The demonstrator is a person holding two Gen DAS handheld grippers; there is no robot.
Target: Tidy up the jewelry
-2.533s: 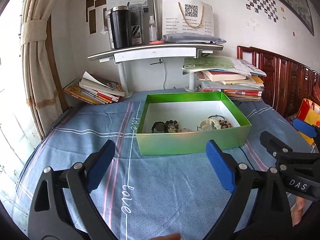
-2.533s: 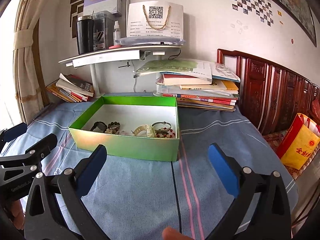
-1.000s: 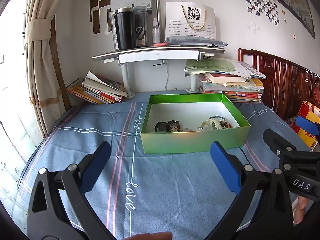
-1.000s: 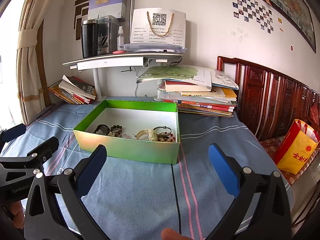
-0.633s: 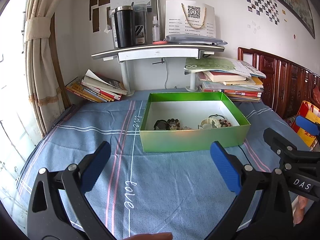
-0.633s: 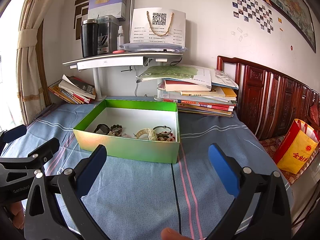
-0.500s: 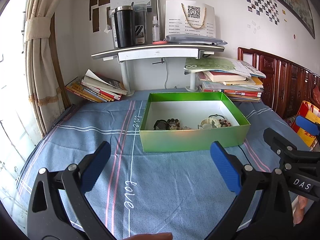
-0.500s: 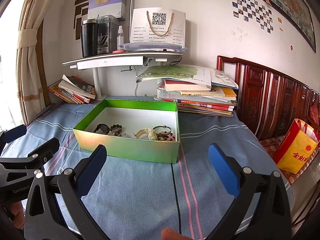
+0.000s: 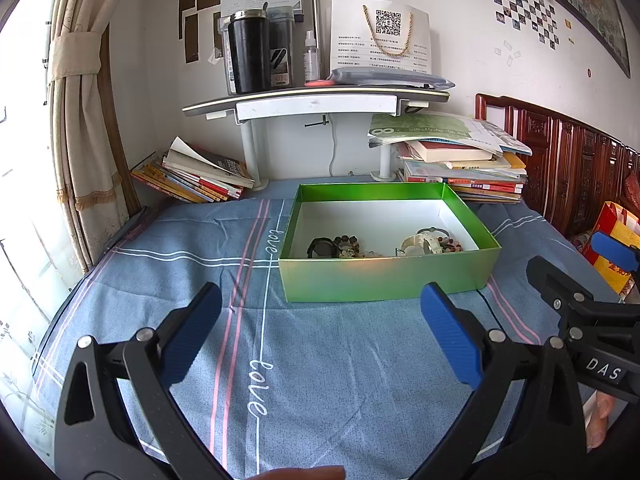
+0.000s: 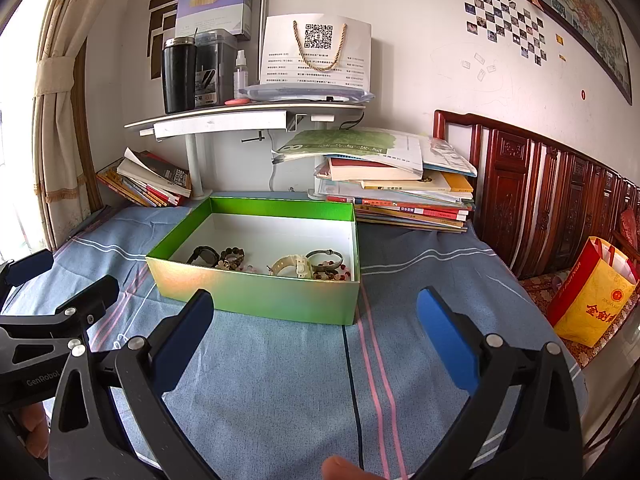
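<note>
1. Left gripper (image 9: pixel 320 328): jaws spread wide, nothing between the blue pads (image 9: pixel 190 338), hovering over the blue striped cloth (image 9: pixel 340 380) well short of the box. A fingertip shows at the bottom edge of the left wrist view.
2. Right gripper (image 10: pixel 316 330): also spread wide and empty, hanging above the same cloth; a thin dark cable (image 10: pixel 352 380) runs along the cloth under it. It shows at the right edge of the left wrist view, the left gripper at the left edge of the right wrist view, so the two sit side by side.
3. Green box (image 10: pixel 256 294): open top, white inside, flat on the cloth just ahead of both grippers, clear of both.
4. Jewelry, all inside the box against the near wall:
   - black watch (image 10: pixel 204 256) on the left side
   - dark bead bracelet (image 10: pixel 232 256) touching it
   - cream watch (image 10: pixel 292 266) toward the right
   - metal bangle (image 10: pixel 324 258) and reddish beads (image 10: pixel 336 274) in the right near corner
   The far half of the box floor is bare.
5. Behind the box: slanted books (image 9: pixel 192 176) left, tall book stack (image 10: pixel 400 184) right, just beside the box's far right corner.
6. Farthest: white shelf (image 9: pixel 316 100) against the wall holding a black tumbler (image 9: pixel 248 52) and a QR-code paper bag (image 9: pixel 380 36). Carved wooden headboard (image 10: pixel 540 196) and a red-yellow bag (image 10: pixel 592 292) far right.
</note>
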